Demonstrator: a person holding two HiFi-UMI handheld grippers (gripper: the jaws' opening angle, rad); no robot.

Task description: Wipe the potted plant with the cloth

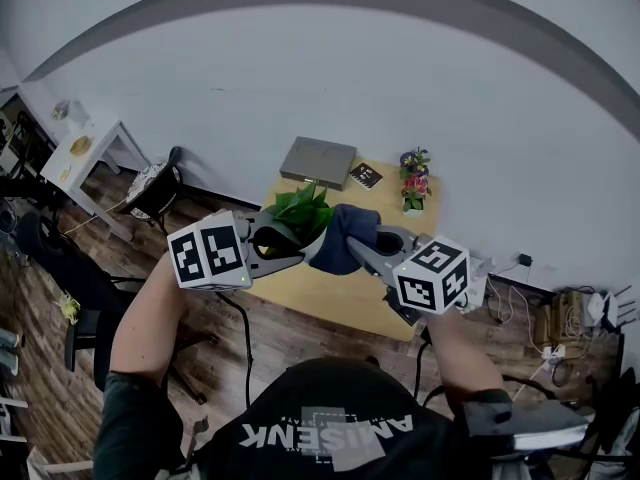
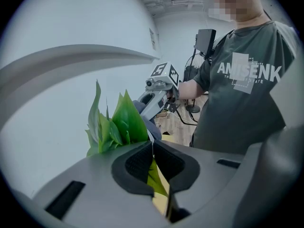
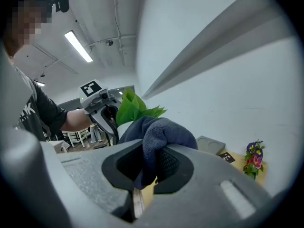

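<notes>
Only its own view shows the left gripper [image 2: 153, 161] nipping a potted plant [image 2: 118, 125] leaf; right gripper [image 3: 152, 163] clamps the cloth [image 3: 164, 129].

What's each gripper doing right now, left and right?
Left gripper: closed, pinching a leaf of the potted plant.
Right gripper: closed on the cloth.

A plain white wall [image 1: 400, 88] backs a light wooden table [image 1: 330, 293]. Along the table's back edge lie a flat grey box [image 1: 318, 160], a dark card [image 1: 365, 175] and potted flowers [image 1: 413, 180]. The floor [image 1: 300, 346] is brown plank. A white side table [image 1: 85, 153] and dark chair [image 1: 155, 188] stand left. A ceiling tube light [image 3: 78, 46] glows.
</notes>
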